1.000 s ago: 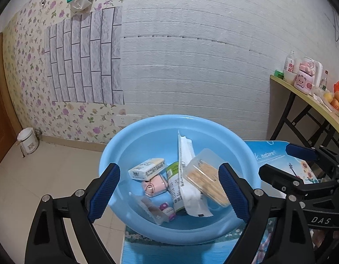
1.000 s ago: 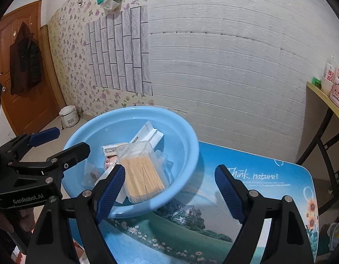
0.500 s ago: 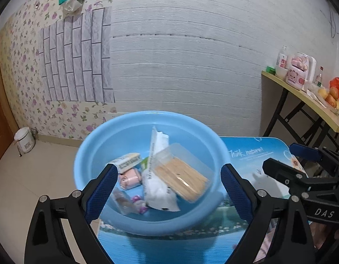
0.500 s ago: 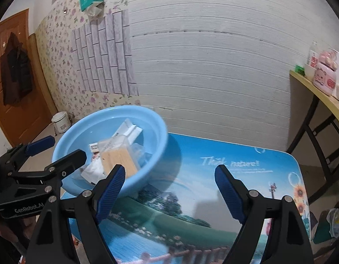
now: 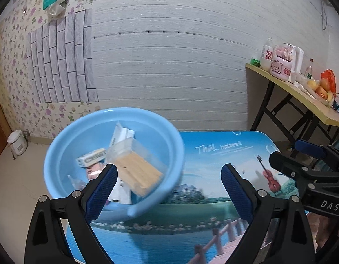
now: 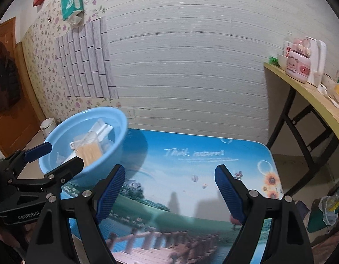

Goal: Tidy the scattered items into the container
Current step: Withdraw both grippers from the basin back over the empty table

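Observation:
A light blue basin [image 5: 66,140] stands on the left end of the picture-printed table [image 5: 213,154]; it also shows in the right wrist view [image 6: 116,121]. Inside lie a clear box of toothpicks [image 5: 136,171], a white packet [image 5: 122,134], a small white box [image 5: 92,159] and a pink item [image 5: 93,172]. My left gripper [image 5: 167,189] is open and empty, near the basin's right rim. My right gripper [image 6: 169,189] is open and empty over the bare table top, to the right of the basin.
A yellow side table [image 5: 301,96] with a pink appliance [image 5: 281,66], bottles and fruit stands at the right. A white paneled wall is behind the table. A small white bin [image 5: 17,142] sits on the floor at the left. A brown door [image 6: 6,88] is far left.
Both grippers have swung right and pulled back from the basin, which now sits further left in both views. Both stayed open and empty. The basin's contents are unchanged.

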`<state>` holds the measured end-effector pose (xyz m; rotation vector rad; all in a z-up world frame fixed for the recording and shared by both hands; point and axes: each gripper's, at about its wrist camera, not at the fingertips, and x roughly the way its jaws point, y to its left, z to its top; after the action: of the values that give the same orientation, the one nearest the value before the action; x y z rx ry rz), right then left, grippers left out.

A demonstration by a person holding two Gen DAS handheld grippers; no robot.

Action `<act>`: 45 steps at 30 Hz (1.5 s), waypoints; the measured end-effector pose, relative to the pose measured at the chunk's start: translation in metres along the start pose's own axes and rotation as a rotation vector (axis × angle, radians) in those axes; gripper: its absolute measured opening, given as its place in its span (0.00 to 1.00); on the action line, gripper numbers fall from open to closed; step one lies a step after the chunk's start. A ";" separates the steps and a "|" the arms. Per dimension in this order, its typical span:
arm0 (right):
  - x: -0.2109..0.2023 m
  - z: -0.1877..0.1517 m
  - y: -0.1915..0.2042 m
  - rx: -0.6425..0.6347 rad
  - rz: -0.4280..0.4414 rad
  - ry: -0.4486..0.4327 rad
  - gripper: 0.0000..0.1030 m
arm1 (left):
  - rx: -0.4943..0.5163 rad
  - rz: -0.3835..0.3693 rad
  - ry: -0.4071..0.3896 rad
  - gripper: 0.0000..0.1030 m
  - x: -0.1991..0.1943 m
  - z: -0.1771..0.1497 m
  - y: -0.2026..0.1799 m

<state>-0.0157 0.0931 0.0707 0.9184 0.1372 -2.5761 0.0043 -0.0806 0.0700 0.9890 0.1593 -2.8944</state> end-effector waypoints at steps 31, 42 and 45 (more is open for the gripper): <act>-0.007 -0.031 -0.056 0.091 -0.062 0.058 0.89 | 0.026 -0.015 0.076 1.00 0.009 -0.016 -0.052; -0.006 -0.030 -0.060 0.117 -0.087 0.064 0.95 | 0.040 -0.004 0.106 1.00 0.011 -0.018 -0.052; -0.005 -0.030 -0.061 0.116 -0.085 0.067 0.95 | 0.042 -0.003 0.106 1.00 0.011 -0.018 -0.052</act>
<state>-0.0186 0.1570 0.0478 1.0630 0.0461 -2.6560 0.0010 -0.0271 0.0525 1.1508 0.1064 -2.8599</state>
